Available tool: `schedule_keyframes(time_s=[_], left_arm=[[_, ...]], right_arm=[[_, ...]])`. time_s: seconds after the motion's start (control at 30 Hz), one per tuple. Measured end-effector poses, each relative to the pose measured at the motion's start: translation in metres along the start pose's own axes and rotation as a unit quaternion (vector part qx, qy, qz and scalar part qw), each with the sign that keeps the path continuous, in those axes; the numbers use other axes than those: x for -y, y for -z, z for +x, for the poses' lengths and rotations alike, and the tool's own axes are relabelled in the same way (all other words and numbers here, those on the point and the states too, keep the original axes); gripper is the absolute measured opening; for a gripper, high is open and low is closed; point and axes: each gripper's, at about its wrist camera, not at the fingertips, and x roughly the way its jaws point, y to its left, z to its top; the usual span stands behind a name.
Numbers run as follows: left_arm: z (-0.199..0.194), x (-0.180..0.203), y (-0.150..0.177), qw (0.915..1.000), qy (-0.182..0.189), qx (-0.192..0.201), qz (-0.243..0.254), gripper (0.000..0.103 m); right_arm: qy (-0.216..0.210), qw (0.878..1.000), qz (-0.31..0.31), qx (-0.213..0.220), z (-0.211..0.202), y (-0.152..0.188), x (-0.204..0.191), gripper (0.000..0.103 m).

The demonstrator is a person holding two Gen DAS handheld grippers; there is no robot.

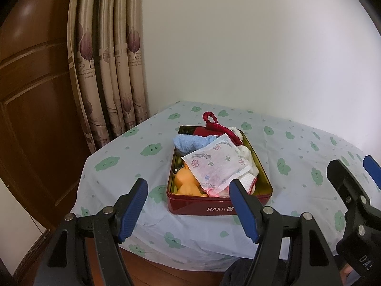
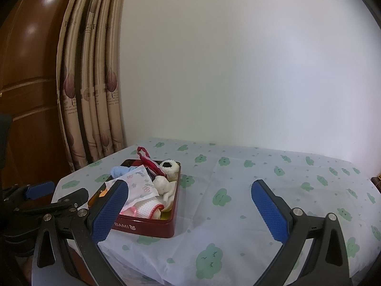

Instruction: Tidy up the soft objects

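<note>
A red BAMI tin sits on the table, filled with soft things: a white flowered packet on top, a blue cloth, a dark red cloth with a loop, white cloths and an orange toy. The tin also shows at the left of the right wrist view, with a white plush at its far end. My left gripper is open and empty, just in front of the tin. My right gripper is open and empty, to the tin's right.
The table wears a white cloth with green cloud prints. A beige curtain and a brown wooden door stand at the left. A white wall is behind. My right gripper also shows at the right edge of the left wrist view.
</note>
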Motion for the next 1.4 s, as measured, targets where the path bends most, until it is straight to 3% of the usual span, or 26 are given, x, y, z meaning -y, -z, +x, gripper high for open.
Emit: schedule_keyframes(time_s=[1.4], left_arm=[[0.003,-0.0035,0.0,0.9999,-0.005,-0.007,-0.005,0.073]], right_arm=[[-0.006,1.0,0.001,-0.011,0.0043,0.0025,0.004,0.103]])
